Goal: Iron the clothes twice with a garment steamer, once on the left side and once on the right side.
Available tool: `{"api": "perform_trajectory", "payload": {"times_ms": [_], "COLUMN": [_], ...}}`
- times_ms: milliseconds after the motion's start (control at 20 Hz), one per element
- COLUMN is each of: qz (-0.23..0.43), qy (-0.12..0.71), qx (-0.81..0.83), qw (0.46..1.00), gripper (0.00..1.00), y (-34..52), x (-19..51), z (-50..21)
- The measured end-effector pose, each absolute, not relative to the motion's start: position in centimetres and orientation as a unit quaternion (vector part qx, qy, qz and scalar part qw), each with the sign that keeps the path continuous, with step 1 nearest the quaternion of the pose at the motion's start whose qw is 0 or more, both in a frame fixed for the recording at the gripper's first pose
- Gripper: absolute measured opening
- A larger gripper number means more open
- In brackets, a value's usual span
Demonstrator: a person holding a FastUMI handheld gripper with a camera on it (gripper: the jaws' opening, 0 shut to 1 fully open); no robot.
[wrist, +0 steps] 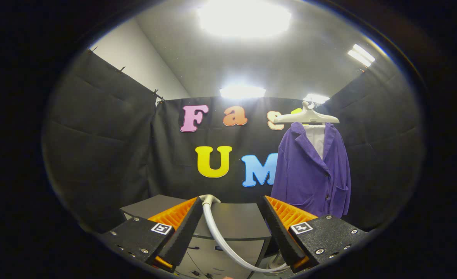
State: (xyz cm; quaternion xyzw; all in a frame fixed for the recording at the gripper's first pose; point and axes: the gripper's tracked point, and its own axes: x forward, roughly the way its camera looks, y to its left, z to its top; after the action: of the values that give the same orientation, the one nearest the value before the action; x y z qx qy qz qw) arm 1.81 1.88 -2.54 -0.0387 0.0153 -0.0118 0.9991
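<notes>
Black cloth walls (108,147) close in the booth under bright ceiling lights (244,17), and a dark cabinet (232,221) with drawers stands low against the back wall. From my remote seat I look along the gripper (230,228), whose two fingers stand wide apart and hold nothing. A pale steamer hose (222,236) runs down through the gap between them, curving from a light fitting at the cabinet's top edge toward the inner side of the right finger, where it passes behind the finger. I cannot make out the steamer's head. Beyond the right finger, and above it, a purple jacket (313,170) hangs on a white hanger (306,116) against the back corner of the booth, its front facing me, collar open over a white lining. The jacket hangs well apart from the fingers, and its hem ends just above the right fingertip as I see it.
</notes>
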Motion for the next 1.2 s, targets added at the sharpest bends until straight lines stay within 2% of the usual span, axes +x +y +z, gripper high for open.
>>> {"api": "perform_trajectory", "payload": {"times_ms": [450, 650, 950, 1200], "qz": [-0.031, -0.042, 0.011, 0.09], "qy": [0.046, 0.026, 0.057, 0.11], "qx": [-0.053, -0.064, -0.064, -0.018], "qw": [0.997, 0.997, 0.996, 0.99], "gripper": [0.95, 0.95, 0.95, 0.95], "y": [-0.1, -1.7, -2.3, 0.3], "x": [2.9, 3.1, 3.3, 4.2], "z": [-4.4, -3.0, -2.5, -1.5]}}
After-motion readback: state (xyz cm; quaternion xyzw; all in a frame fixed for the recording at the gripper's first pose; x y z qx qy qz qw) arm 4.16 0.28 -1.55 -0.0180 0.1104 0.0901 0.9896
